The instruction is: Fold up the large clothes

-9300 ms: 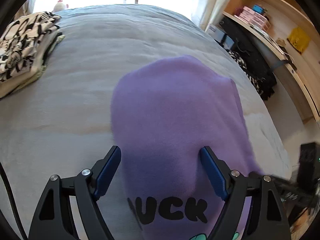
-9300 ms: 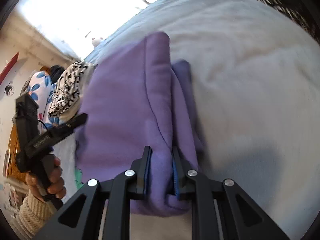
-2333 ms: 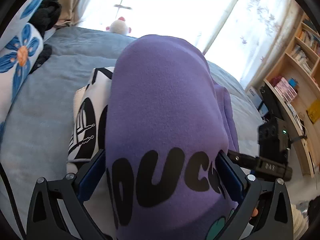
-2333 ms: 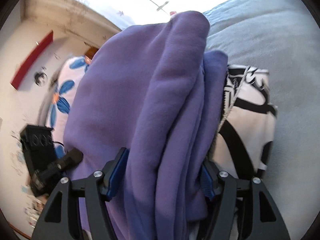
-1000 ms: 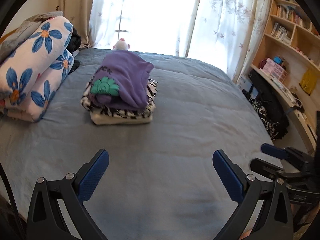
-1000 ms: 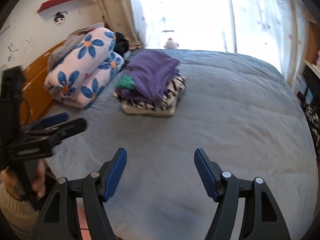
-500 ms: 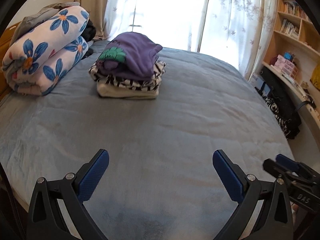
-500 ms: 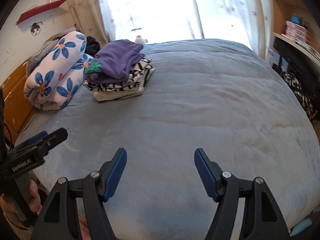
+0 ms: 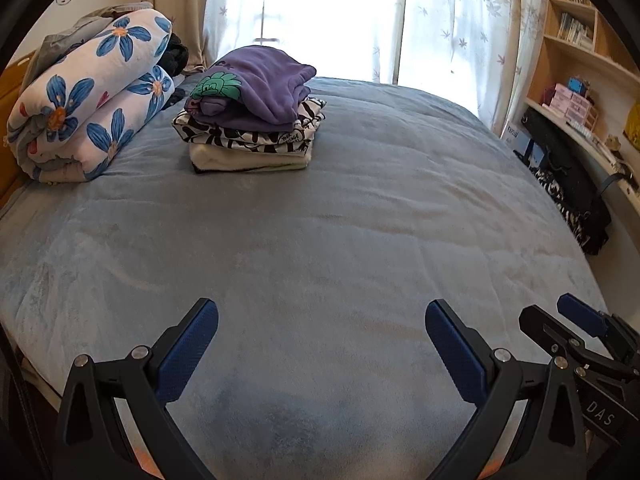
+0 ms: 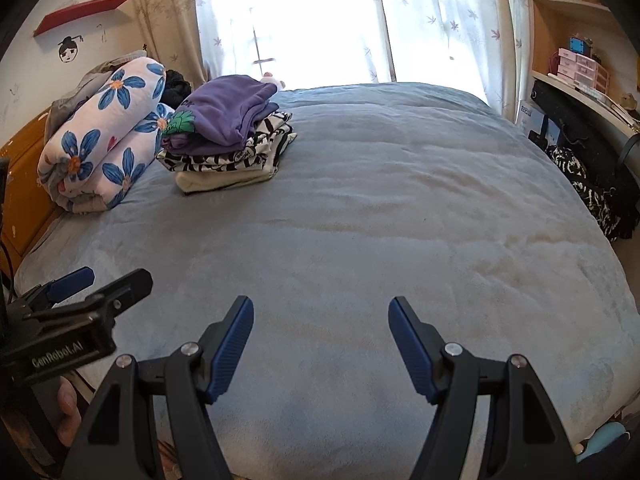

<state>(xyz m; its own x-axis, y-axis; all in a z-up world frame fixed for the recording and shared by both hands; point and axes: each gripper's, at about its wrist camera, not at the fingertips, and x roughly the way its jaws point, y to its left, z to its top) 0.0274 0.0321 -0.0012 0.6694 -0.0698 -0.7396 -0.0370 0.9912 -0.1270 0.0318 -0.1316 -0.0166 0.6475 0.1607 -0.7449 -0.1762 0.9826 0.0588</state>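
wide grey-blue bed (image 9: 340, 240) under a bright curtained window (image 10: 320, 20); floral quilt (image 9: 88, 108) rolled at far left; just beside it a stack (image 9: 252, 136) of folded clothes, purple hoodie (image 9: 256, 84) on top; shelves (image 9: 580, 60) along the right wall; left gripper (image 9: 322, 336) tilted down over the near bed, fingers wide apart, nothing between; right gripper (image 10: 322, 334) likewise, fingers apart and bare; both well apart from the stack.
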